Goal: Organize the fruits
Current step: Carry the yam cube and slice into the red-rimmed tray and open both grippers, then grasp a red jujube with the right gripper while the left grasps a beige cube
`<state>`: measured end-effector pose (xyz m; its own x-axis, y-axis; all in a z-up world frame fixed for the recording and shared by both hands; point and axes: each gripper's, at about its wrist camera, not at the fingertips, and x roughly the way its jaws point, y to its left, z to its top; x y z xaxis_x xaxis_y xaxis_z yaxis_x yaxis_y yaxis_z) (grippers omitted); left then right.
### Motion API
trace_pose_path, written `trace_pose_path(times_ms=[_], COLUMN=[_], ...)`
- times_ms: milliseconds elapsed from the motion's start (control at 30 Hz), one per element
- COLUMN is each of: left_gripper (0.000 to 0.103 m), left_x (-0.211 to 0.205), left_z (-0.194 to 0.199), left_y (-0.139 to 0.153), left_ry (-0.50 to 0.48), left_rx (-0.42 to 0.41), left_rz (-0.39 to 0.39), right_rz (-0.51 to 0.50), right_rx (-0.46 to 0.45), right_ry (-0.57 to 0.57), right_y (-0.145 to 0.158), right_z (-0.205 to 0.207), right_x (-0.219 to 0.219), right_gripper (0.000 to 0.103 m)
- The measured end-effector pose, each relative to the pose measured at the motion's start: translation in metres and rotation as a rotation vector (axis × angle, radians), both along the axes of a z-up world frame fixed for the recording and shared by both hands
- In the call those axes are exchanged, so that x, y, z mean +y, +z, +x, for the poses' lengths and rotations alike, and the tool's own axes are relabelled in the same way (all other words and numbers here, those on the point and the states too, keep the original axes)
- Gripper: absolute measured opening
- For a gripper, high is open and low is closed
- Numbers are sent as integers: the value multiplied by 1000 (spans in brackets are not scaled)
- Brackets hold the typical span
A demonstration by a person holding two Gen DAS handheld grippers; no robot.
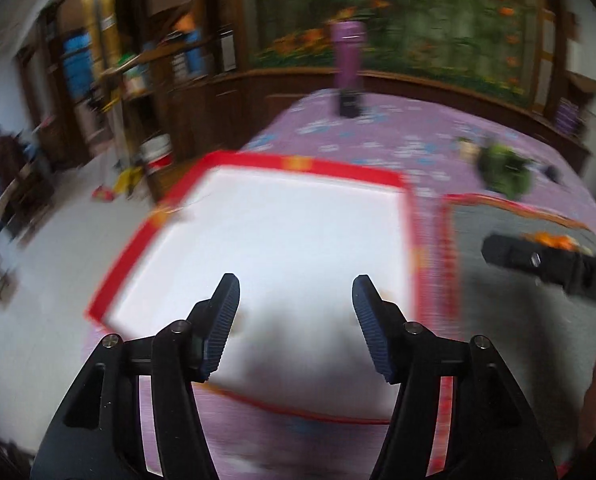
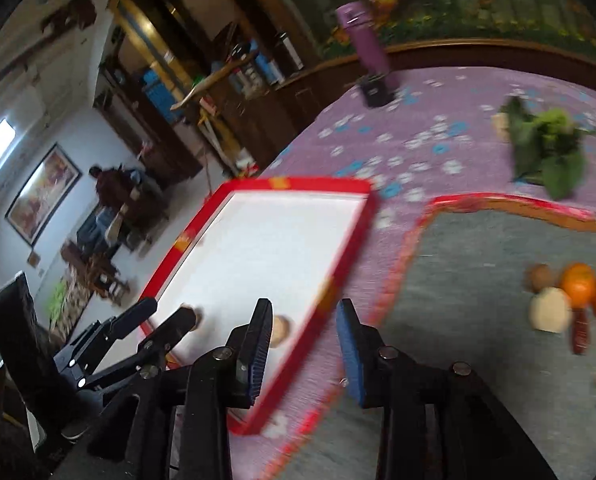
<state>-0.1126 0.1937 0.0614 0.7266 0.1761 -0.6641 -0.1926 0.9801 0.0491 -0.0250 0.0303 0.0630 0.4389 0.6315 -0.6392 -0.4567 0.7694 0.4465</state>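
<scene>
Since both views are smeared by motion, only coarse placement can be read, and what follows is set out by item.

Left gripper [image 1: 296, 312]: its jaws are held wide apart with nothing between them, above the near part of the white tray [image 1: 404, 178]; in the right wrist view the same tool [image 2: 170, 314] is seen at the tray's near left corner.

Right gripper [image 2: 304, 340]: its jaws are spread at a middling width and are empty; it is poised over the strip of purple cloth [image 2: 378, 140] between the two trays, beside the white tray's [image 2: 318, 188] right rim.

Fruit: two oranges [image 2: 578, 282] are seen on the grey tray [image 2: 478, 204], touching or nearly so, with a pale round item [image 2: 550, 312], a small brown round item [image 2: 540, 276] and reddish pieces [image 2: 580, 330] just beside them; what these smaller things are cannot be told.

White tray contents: two small brownish round items [image 2: 280, 330] are seen near the gripper tips; their kind cannot be told.

Step in hand: a transfer between trays is judged to be under way, with both tools empty; which tray is the destination cannot be settled from these views.

Next move: a reach by the right gripper toward the fruit cluster on the grey tray is judged likely; the jaws would need to be opened wider for an orange and centred on one fruit only, since the pieces lie crowded together.

Other things: leafy greens [image 2: 546, 152] and a purple bottle [image 2: 364, 38] are seen further back on the cloth, well apart from the fruit.
</scene>
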Motion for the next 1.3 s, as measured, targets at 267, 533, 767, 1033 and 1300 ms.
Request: trace_pose_path(times_ms=[267,533,767,1033,1300], left_gripper=[59,59,59,59,45], left_x=[-133,-225,-251,-266,-284], left_z=[14,47,66,82,91], left_y=[-4,-15,-26,-41,-52], left_ry=[-357,-521,-548,-560,-597], left_rx=[50,108,162,205,230], left_rz=[-3,-4,-35,-45,-29], right_rz=[60,0,-40,-249,-322], right_rx=[17,137,185,87,41], right_ry=[-342,-486,-487,-457,-479], right_y=[4,-20,-43,-48,-52], right_z=[-10,-4,10,10,7], right_x=[-190,-300,-304,-285,-282], right_gripper=[43,43,44,31,20])
